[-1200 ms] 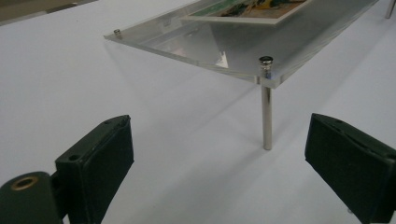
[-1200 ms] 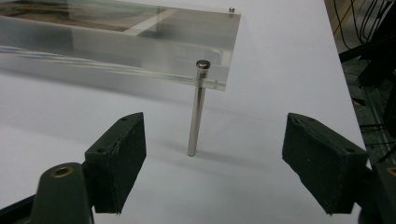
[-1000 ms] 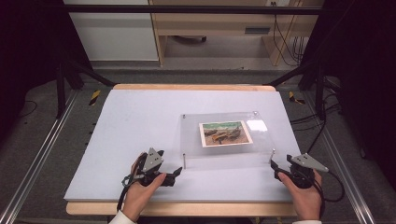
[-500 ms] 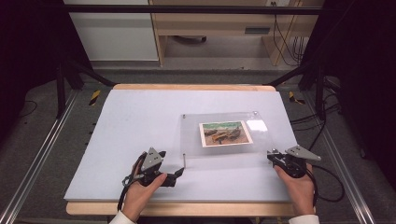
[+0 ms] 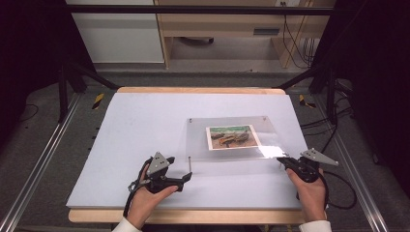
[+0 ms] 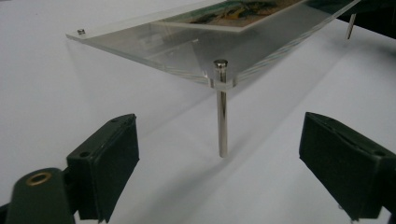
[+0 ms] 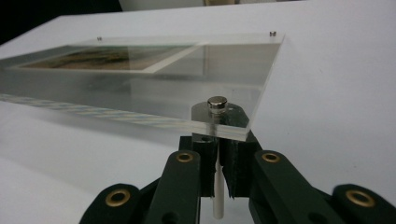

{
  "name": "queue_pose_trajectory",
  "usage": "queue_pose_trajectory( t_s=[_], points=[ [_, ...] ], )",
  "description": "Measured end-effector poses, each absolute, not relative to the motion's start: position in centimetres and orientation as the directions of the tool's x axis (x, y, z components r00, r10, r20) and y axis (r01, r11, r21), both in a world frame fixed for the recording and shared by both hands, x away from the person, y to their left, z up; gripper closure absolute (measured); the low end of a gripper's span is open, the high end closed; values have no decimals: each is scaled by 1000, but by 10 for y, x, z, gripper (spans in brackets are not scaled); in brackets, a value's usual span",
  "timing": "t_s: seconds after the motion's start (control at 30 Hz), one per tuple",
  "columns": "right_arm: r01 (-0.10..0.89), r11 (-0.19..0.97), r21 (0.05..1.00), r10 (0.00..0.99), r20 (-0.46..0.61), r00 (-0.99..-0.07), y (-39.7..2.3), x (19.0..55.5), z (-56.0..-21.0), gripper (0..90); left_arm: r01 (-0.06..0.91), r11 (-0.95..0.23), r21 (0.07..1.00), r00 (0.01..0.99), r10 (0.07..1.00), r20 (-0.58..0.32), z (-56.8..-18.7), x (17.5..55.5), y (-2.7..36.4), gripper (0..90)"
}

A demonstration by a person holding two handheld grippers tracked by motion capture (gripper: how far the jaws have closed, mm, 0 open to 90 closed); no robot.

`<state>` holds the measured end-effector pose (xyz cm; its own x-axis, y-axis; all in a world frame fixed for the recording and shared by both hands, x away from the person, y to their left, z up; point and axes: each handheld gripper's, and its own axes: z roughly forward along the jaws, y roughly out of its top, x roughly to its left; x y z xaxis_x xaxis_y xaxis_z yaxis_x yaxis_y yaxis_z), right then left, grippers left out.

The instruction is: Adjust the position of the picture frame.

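Item: clear frame (image 5: 232, 137) with a photo (image 5: 231, 136) under its plate, raised on thin metal legs, lying on the right half of the white worktop (image 5: 145, 125), nearer its front edge than its back

Your right claw (image 7: 215, 161): jaws have just been closing and now stand pinched on the front-right leg (image 7: 217, 196) directly beneath the plate's corner; the leg's cap (image 7: 217, 103) sits above the plate just over your jaws. In the high view this claw (image 5: 285, 163) meets the frame's front-right corner, close to the worktop's right edge

Your left claw (image 6: 219, 163): jaws wide apart, having just drawn in a little, holding nothing. The front-left leg (image 6: 222, 123) stands upright between them but farther on, clear of both pads. In the high view this claw (image 5: 186, 178) lies just short of the frame's front-left corner, tips toward that leg (image 5: 189, 163)

Other fittings: two back caps, left (image 7: 99, 38) and right (image 7: 272, 33), seated in the plate's far corners

Progress, as a judgement: early. One leg is gripped; the other is lined up, not taken. All four corners look assembled and the photo is in place. Left for you: carry the left claw forward around its leg and close, then work the frame with both holds
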<state>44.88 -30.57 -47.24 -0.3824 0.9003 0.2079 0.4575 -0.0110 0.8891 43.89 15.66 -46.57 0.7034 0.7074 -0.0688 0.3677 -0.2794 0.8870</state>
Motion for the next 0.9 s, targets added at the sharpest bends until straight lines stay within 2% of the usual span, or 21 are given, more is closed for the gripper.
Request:
queue_pose_trajectory(
  t_s=[0.13,0.2,0.3,0.37,0.57,0.73,0.9],
  points=[
    [454,-42,890,892,238,-383,-306,448,-468,839,370,-269,889,706,703,-81,-467,442,154,268],
    [456,-59,888,887,256,-384,-306,448,-466,837,364,-248,898,715,692,-99,-467,446,152,421],
    [465,-64,883,885,265,-383,-306,447,-464,836,354,-194,915,711,691,-129,-466,452,149,551],
    [469,-62,881,886,265,-381,-306,447,-465,836,340,-187,922,707,697,-119,-465,455,147,625],
    [469,-61,881,886,264,-382,-306,448,-465,838,358,-120,926,717,671,-190,-470,461,149,836],
    [461,-21,887,897,221,-383,-304,447,-466,835,382,-95,919,712,664,-227,-470,462,150,845],
    [436,24,900,909,162,-384,-301,449,-466,774,388,-93,917,709,666,-232,-469,462,150,846]
  ],
)
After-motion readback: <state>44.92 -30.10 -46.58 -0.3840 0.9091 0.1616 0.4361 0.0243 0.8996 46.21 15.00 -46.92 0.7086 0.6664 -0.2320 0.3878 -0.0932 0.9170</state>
